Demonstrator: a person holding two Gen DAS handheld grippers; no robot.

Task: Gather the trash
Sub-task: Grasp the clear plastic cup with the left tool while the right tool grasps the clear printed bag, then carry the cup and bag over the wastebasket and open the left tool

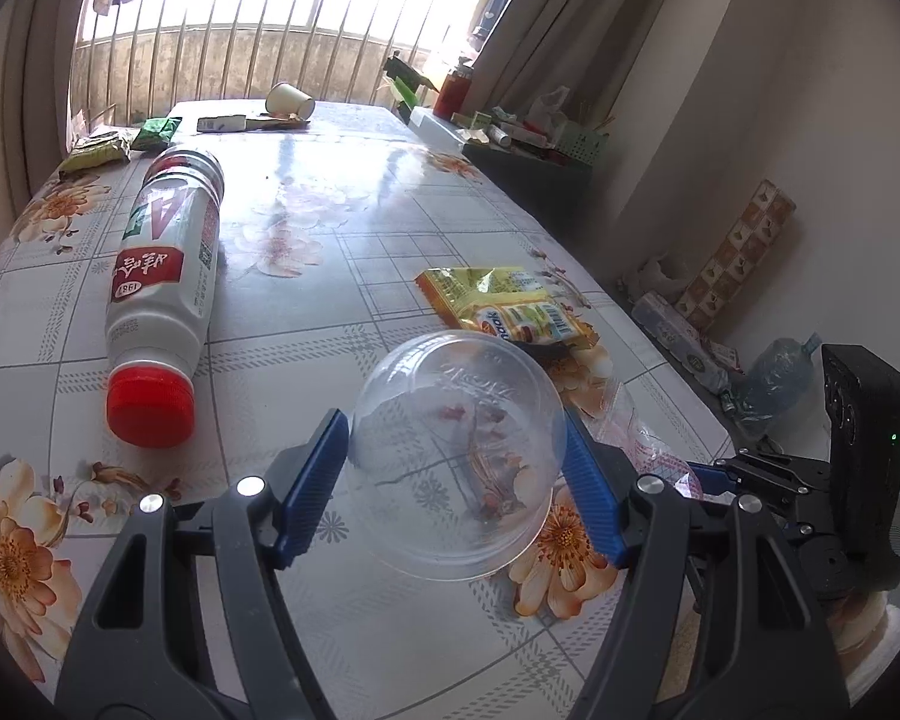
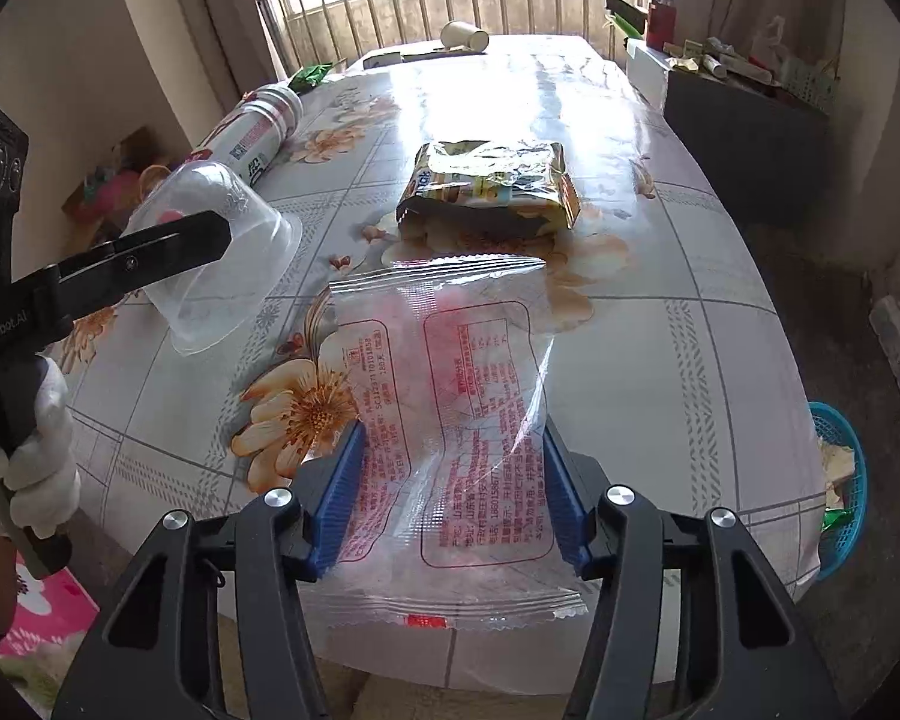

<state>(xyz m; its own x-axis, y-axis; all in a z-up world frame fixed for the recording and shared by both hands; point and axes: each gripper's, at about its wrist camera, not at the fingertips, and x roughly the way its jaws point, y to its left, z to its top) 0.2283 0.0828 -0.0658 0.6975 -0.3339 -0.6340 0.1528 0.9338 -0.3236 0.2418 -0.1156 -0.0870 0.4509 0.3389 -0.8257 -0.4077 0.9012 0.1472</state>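
Note:
My left gripper is shut on a clear plastic cup, which is tipped on its side above the flowered table. In the right wrist view one black finger lies across that cup, and a white-gloved hand holds the tool. My right gripper has its blue pads against both sides of a clear wrapper with red print. The wrapper buckles between them near the table's front edge. A white bottle with a red cap lies on its side at the left. A yellow snack packet lies mid-table.
A paper cup and green packets lie at the far end by the barred window. A dark side cabinet stacked with clutter stands right of the table. A blue basket holding scraps sits on the floor by the front right corner.

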